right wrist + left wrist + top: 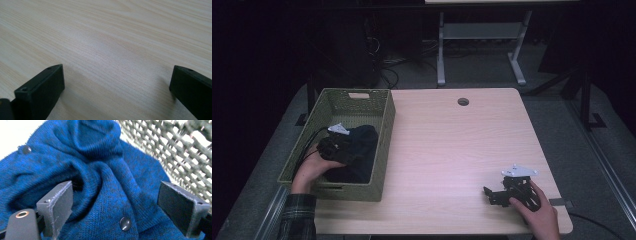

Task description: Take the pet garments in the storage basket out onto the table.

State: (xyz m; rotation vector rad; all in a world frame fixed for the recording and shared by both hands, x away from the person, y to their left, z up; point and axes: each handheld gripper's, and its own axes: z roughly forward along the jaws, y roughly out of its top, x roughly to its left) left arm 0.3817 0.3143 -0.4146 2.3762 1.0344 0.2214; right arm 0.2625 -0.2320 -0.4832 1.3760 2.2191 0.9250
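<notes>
Blue knit cardigan [105, 182] in green basket [384, 130], L hand-held gripper [117, 207] over it, jaws wide.

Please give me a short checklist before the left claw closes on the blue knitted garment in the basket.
1. Left claw open: ok.
2. Blue knitted cardigan between its jaws: ok.
3. Pads pressing on the knit: not ok, the jaws stand apart from it.
4. Button away from the pads: ok.
5. Green woven basket wall clear of the jaws: ok.
6. Right claw open above the bare wooden table: ok.
</notes>
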